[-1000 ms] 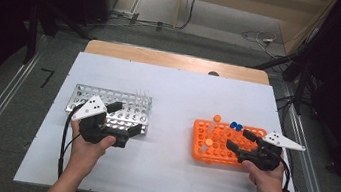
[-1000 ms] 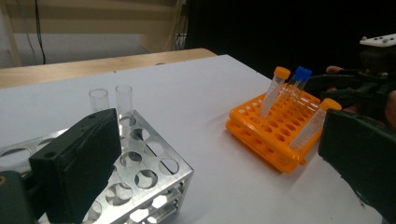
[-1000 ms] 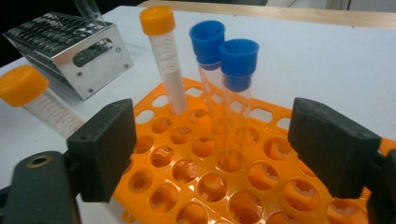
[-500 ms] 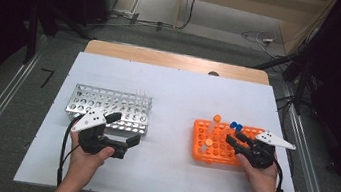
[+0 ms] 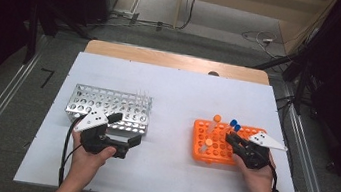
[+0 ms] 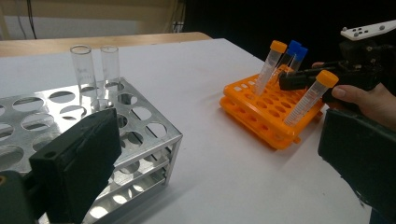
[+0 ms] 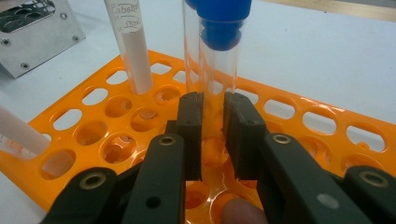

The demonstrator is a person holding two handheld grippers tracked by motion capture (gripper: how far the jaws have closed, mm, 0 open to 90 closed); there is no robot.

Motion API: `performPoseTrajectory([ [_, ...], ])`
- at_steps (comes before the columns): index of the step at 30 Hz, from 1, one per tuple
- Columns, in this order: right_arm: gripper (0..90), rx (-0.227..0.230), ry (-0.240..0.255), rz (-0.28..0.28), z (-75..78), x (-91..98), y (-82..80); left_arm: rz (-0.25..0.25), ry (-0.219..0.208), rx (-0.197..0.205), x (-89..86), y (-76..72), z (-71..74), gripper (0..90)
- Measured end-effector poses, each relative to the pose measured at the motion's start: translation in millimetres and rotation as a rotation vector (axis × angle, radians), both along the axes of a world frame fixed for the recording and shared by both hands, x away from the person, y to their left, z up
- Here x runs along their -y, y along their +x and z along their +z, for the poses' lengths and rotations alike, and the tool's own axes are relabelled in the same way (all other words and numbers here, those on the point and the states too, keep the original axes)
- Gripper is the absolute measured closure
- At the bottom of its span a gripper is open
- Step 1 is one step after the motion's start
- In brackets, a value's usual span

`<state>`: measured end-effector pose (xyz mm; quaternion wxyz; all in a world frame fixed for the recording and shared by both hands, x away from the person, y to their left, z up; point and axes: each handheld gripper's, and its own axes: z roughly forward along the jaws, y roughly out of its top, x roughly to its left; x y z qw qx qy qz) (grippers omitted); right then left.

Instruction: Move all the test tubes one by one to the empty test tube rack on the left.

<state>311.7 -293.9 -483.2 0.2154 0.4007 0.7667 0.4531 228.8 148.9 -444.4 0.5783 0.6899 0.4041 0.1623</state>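
An orange tube rack [image 5: 201, 130] sits on the right of the white table. It holds two orange-capped tubes [image 5: 216, 118] and two blue-capped tubes [image 5: 233, 124]. My right gripper [image 5: 231, 139] reaches into the rack from its right side. In the right gripper view its jaws have just been closing, and my right gripper [image 7: 214, 107] is shut on the clear body of a blue-capped tube [image 7: 217, 60] that still stands in its hole. My left gripper [image 5: 127, 128] is open and holds nothing, just in front of the metal rack [image 5: 107, 102].
The metal rack [image 6: 140, 126] holds two empty glass tubes [image 6: 83, 70] at its far corner. An orange-capped tube [image 6: 310, 95] leans in the orange rack [image 6: 261, 116]. A wooden strip [image 5: 173, 60] borders the far table edge. Bare table lies between the racks.
The right jaws have closed on the blue-capped tube. The left gripper has drawn slightly back from the metal rack's front edge.
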Motion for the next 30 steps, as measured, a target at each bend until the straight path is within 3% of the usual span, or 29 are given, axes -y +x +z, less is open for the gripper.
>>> performPoseTrajectory([
  [7, 75.0, 0.025, 0.031, -0.004, 3.6, 4.8, -2.3, -0.002, 0.0, -0.006, 0.3, 1.1, -1.1, 0.0],
  [18, 75.0, 0.094, 0.094, -0.014, 22.2, 13.9, -15.8, -0.002, -0.001, -0.007, 1.9, 0.7, -1.8, 0.0],
  [30, 75.0, 0.071, 0.131, 0.07, 34.9, 16.1, -40.0, 0.0, 0.0, -0.012, 1.7, 0.6, -2.2, 0.0],
])
